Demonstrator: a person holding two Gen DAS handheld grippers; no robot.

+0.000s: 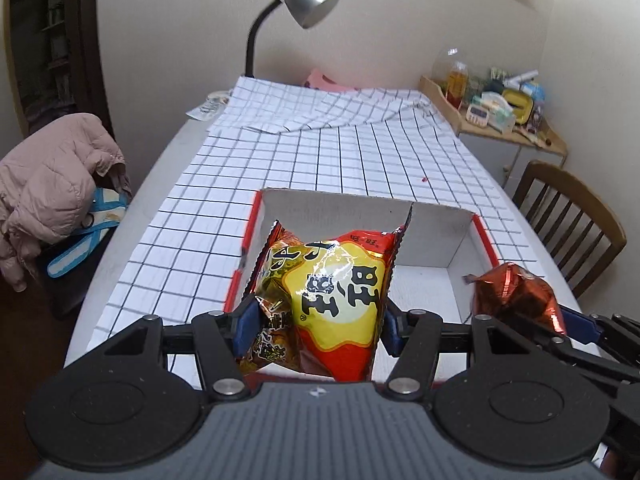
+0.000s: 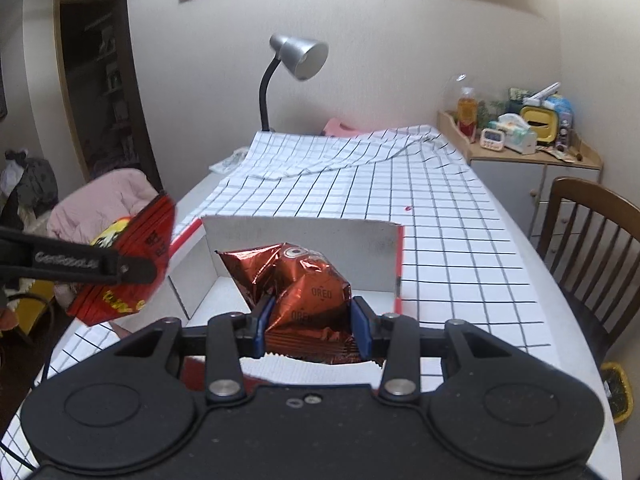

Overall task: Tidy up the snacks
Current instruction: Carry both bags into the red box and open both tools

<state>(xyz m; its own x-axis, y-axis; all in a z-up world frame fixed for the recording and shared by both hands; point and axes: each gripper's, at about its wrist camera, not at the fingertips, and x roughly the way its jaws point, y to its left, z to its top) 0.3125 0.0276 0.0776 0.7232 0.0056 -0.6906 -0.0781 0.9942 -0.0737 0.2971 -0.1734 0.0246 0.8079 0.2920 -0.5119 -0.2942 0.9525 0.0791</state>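
On the checked tablecloth (image 1: 360,152), near the front edge of the table, stands an open white box with red edging (image 1: 440,236), and both views look down into it from just above its near side. What shows of its floor is bare, so by the look of it the sorting has hardly begun: two packets are in the air above the box and none appears to lie inside yet, though the near part of the floor is hidden behind the packets. Setting both down in the box is what seems to be left. The left gripper (image 1: 316,326) is partly closed, its blue pads pressing on the sides of a red and yellow snack bag (image 1: 340,292), with a second, crumpled yellow wrapper (image 1: 272,292) caught against the left pad. The right gripper (image 2: 308,320) is closed further, its pads clamped on a copper foil Oreo packet (image 2: 304,284), which bulges up between them. In the right view the left gripper's bag hangs at the left, beside the box's left wall.
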